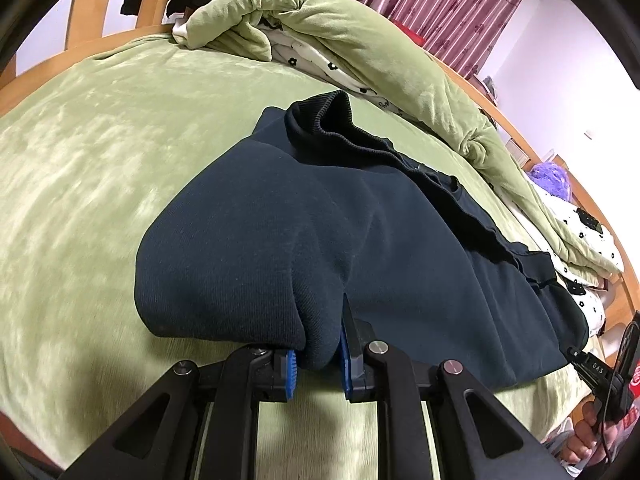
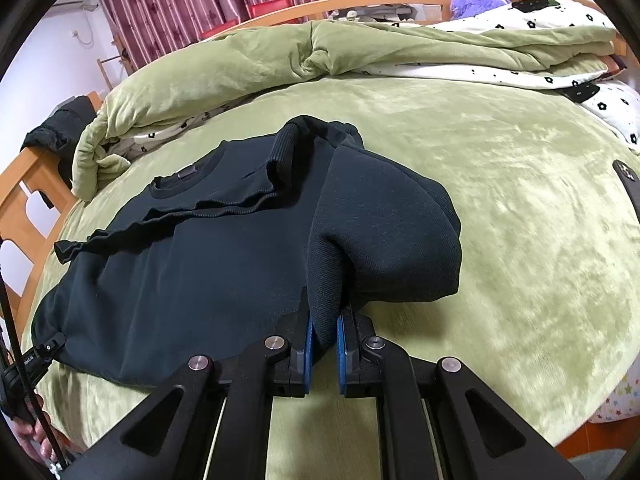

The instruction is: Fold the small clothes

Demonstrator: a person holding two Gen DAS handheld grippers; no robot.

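A dark navy sweatshirt (image 1: pixel 280 240) lies on a green bed cover (image 1: pixel 100 160), partly folded, with a ribbed hem band lying across it. My left gripper (image 1: pixel 318 354) is shut on a bunched near edge of the sweatshirt. The right gripper (image 1: pixel 580 360) shows at the far right of the left wrist view, at the sweatshirt's other near corner. In the right wrist view my right gripper (image 2: pixel 323 344) is shut on a fold of the sweatshirt (image 2: pixel 192 280). The left gripper (image 2: pixel 48 350) shows at the left edge there, at the garment's corner.
A rolled green quilt (image 1: pixel 360 40) with a white flowered lining lies along the far side of the bed; it also shows in the right wrist view (image 2: pixel 280 52). A wooden bed frame (image 2: pixel 24 200) rims the bed. Striped maroon curtains (image 2: pixel 180 0) hang behind.
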